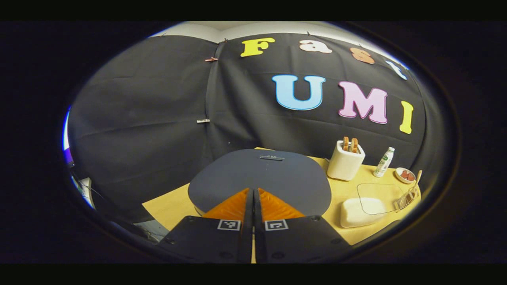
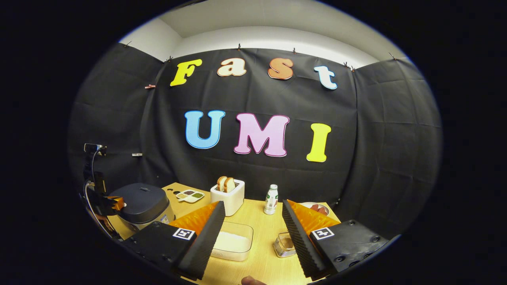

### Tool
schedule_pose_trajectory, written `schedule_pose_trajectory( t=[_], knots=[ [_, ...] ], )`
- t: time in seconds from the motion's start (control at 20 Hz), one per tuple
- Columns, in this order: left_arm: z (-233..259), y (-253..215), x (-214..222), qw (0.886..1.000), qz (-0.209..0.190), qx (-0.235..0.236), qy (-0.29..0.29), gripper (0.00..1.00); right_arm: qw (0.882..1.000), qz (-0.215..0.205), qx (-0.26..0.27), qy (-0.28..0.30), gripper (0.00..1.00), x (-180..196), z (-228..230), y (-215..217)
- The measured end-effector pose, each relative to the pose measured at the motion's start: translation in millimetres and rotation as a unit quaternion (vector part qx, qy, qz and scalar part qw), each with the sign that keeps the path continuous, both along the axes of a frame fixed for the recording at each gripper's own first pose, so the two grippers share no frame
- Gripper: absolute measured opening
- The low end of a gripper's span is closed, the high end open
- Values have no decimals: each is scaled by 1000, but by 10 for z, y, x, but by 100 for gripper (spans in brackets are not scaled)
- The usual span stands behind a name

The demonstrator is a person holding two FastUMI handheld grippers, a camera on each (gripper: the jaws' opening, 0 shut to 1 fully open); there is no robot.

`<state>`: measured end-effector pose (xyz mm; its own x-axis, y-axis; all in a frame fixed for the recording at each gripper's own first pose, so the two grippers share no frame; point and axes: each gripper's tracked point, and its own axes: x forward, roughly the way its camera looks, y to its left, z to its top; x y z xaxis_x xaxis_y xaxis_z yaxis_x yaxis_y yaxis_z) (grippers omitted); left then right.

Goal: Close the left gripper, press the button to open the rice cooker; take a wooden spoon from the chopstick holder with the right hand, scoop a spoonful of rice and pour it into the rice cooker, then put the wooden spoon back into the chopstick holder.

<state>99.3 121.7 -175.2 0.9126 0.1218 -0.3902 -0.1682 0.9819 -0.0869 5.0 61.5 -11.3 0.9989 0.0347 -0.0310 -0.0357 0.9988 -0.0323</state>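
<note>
The dark grey rice cooker (image 1: 259, 178) stands with its lid down, right in front of my left gripper (image 1: 253, 190), which is shut with its fingers together at the lid's near edge. In the right gripper view the left gripper (image 2: 121, 204) touches the front of the rice cooker (image 2: 140, 204). A clear box of white rice (image 1: 362, 209) lies to the cooker's right, next to the wire chopstick holder (image 1: 408, 196) with a wooden spoon (image 1: 416, 180) standing in it. My right gripper (image 2: 252, 204) hangs open above the rice box (image 2: 233, 241) and the chopstick holder (image 2: 283, 245), holding nothing.
A white toaster (image 2: 227, 196) with bread slices, a small bottle (image 2: 271, 199) and a plate of red pieces (image 2: 317, 208) line the back of the wooden table (image 2: 253, 217). A divided dish (image 2: 190, 195) sits behind the cooker. A fingertip (image 2: 251, 281) shows at the bottom edge.
</note>
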Motion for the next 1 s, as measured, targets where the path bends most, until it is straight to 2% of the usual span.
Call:
schedule_pose_trajectory(
  t=[0.1,0.15,0.35,0.5,0.6,0.65,0.7,1.0],
  knots=[
    [49,-3,-13,1000,1,11,-4,9,1000,0,1,0,91,-10,4,6],
    [136,-11,-8,1000,0,19,-12,7,1000,0,1,-3,91,-17,19,2],
    [601,-23,-46,996,-4,51,-77,18,1000,-2,3,-2,91,-39,15,-30],
    [723,-81,-16,994,-16,68,-82,24,1000,-2,4,0,91,-53,15,-57],
    [889,-58,10,990,-24,99,-99,30,1000,-2,3,4,91,-70,-19,-78],
    [975,-55,9,988,-27,108,-105,27,1000,-1,3,7,91,-78,-33,-87],
    [1066,-73,6,987,-30,112,-114,31,1000,0,4,9,91,-87,-41,-94],
    [1615,-214,-83,977,-37,117,-176,34,1000,1,11,10,91,-108,-38,-162]
  ],
)
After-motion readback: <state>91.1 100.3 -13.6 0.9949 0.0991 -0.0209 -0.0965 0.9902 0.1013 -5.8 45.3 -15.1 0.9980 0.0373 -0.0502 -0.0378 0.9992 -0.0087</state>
